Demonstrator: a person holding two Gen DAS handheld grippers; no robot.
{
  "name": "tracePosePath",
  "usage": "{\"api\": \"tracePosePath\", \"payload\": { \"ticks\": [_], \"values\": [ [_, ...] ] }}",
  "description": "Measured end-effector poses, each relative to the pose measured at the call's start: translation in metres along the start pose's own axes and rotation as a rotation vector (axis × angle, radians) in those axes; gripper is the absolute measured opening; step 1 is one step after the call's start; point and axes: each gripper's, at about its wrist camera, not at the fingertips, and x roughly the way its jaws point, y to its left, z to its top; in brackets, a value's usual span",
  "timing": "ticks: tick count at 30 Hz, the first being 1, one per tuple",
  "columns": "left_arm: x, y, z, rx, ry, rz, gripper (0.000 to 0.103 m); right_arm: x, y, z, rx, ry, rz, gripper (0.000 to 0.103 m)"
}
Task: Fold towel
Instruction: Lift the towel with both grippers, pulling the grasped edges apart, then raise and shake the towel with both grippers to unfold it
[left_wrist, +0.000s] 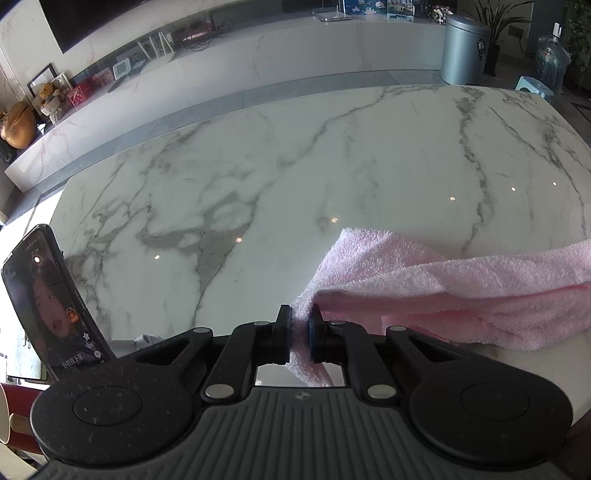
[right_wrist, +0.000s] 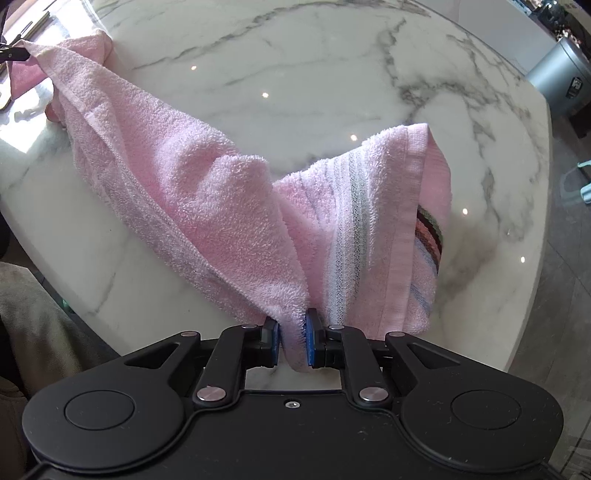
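The left gripper was clenched on a bunch of the pink towel at the bottom middle of the left view. A bit of cloth hung down between its two fingers. From there the towel ran off to the right edge of the frame, sagging onto the white marble table. A phone stood tilted at the lower left, with a face on its screen. Far back at the upper right stood a grey bin on the floor, near a plant.

In the right view, the right gripper was pinching the towel too, at the bottom middle of the frame. The cloth was squeezed between its blue pads. The towel's striped end stood up just right of the middle and folded over, with dark stripes on the side that hung down. The rest of the towel stretched up to the upper left corner, where the left gripper's dark tip held it. The middle part lay loose on the table. The bin showed at the upper right edge.
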Motion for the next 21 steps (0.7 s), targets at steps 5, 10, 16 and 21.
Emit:
{"api": "tracePosePath", "payload": {
  "ticks": [5, 10, 16, 21],
  "values": [
    [0.001, -0.004, -0.002, 0.003, 0.002, -0.008, 0.007, -0.014, 0.019, -0.003, -0.135, -0.073, -0.024, 0.031],
    [0.002, -0.003, -0.003, 0.002, 0.006, -0.01, 0.007, -0.006, 0.038, -0.004, -0.279, -0.095, -0.121, 0.031],
    [0.0, 0.0, -0.002, 0.003, 0.002, -0.006, 0.007, -0.007, 0.038, -0.004, -0.37, -0.085, -0.236, 0.042],
    [0.001, 0.001, -0.002, 0.0, 0.003, -0.003, 0.007, -0.009, 0.023, -0.005, -0.335, -0.095, -0.213, 0.021]
  ]
}}
